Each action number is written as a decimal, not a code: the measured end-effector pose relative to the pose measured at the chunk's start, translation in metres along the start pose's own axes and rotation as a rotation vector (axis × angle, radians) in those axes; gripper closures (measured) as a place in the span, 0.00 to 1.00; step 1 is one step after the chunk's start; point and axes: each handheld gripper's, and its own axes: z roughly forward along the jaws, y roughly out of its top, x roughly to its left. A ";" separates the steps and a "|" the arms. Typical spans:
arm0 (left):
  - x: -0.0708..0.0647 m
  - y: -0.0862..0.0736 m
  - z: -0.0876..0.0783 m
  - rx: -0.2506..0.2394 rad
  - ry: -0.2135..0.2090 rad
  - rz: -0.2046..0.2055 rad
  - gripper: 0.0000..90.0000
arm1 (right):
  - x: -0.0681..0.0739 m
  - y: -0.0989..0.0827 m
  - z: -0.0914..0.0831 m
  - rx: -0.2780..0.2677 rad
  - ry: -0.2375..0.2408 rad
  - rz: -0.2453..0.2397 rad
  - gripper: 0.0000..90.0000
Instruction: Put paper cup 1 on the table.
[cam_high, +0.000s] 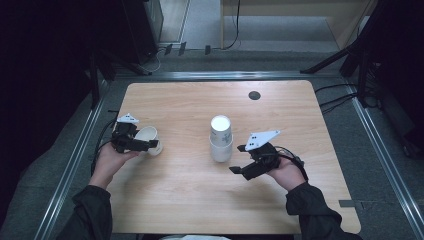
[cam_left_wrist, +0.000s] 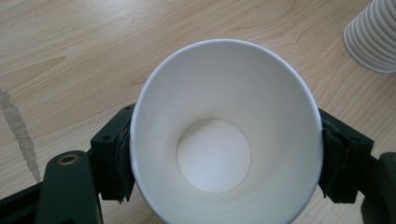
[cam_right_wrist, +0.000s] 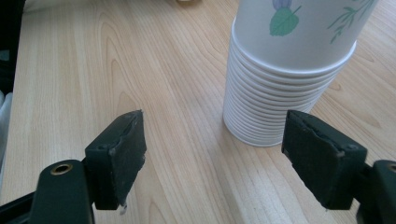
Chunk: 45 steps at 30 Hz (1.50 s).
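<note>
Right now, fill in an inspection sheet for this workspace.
Surface: wooden table, with a dark round spot near the far edge.
Job's things: single paper cup, mouth toward the camera; stack of upside-down paper cups mid-table.
Clutter: nothing seen.
Grippers: left gripper has the single cup between its pads, which touch the cup's sides; right gripper open, empty, near the stack.
Cables: black cable behind the right gripper; more on the floor.
Surroundings: grey floor, metal rail, dark stands.

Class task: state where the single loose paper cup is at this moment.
In the high view the paper cup is at the table's left side, between the left tool's jaws, well left of the stack of cups at the centre.
</note>
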 end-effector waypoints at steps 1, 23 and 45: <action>0.000 0.000 0.001 0.006 -0.003 0.003 0.24 | 0.000 0.000 0.000 -0.002 -0.002 0.000 0.25; -0.004 0.000 0.010 0.044 -0.061 0.033 0.20 | 0.000 -0.002 0.001 0.011 -0.005 -0.017 0.24; -0.009 0.005 -0.002 0.006 -0.090 0.026 0.10 | -0.013 0.007 -0.016 -0.059 0.036 0.118 0.16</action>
